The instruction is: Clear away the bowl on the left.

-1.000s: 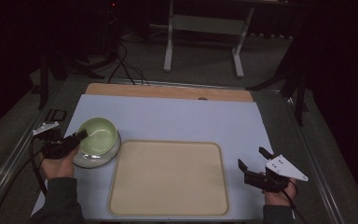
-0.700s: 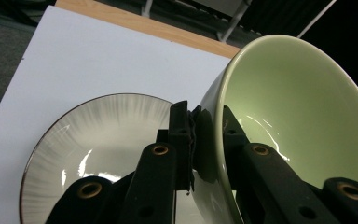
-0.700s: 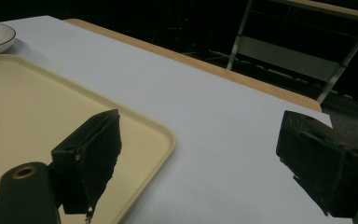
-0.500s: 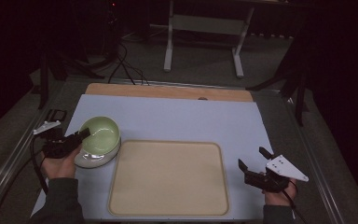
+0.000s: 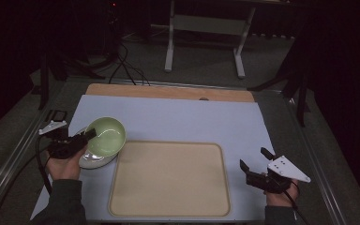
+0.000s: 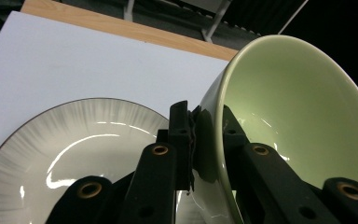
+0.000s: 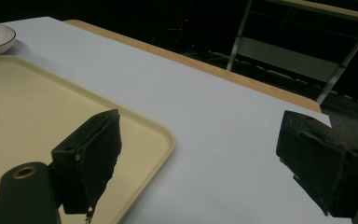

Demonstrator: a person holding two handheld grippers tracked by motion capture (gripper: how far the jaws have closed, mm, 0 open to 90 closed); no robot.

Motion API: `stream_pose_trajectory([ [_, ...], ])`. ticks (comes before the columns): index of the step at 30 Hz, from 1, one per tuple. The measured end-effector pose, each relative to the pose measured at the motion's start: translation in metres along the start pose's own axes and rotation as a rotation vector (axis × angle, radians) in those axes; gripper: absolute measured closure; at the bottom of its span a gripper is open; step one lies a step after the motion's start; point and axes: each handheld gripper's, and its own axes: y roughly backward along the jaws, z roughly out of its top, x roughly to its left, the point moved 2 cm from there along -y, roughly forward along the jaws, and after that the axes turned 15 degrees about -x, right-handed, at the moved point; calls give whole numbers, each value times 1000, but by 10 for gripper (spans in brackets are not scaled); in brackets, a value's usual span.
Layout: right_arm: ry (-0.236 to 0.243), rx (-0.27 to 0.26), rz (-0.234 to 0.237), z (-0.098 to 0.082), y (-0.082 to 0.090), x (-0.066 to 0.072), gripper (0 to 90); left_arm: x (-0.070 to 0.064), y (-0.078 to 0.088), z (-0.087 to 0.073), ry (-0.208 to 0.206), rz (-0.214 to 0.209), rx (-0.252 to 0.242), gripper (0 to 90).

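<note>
1. Your left gripper (image 5: pixel 90 135) pinched the pale green round bowl (image 5: pixel 106 136) by its rim, tilted above the white ribbed plate (image 6: pixel 70 149), near the mat's left edge.
2. Your right gripper (image 5: pixel 254 160) waited wide open, holding nothing.
3. You needed a tight, slow hold, or the bowl could slip.

High view sits above the near edge, looking forward and down over the whole table (image 5: pixel 178 119). Left gripper view is jammed right up against the green bowl (image 6: pixel 289 126). Right gripper view skims low toward the far edge; both catch the tray (image 7: pixel 32 135).
</note>
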Motion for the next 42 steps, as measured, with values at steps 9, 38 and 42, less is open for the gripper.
stream_pose_trajectory([
  [9, -1, 0, -1, 0, 1, 0, 135, -10, -2, -1, -14, -25, 9, 814],
  [38, 3, -6, 0, 1, 1, 0, 135, -33, -9, -6, -42, -86, 37, 813],
  [42, 3, -5, 1, 1, 1, 0, 134, -36, -11, -8, -44, -90, 46, 814],
])
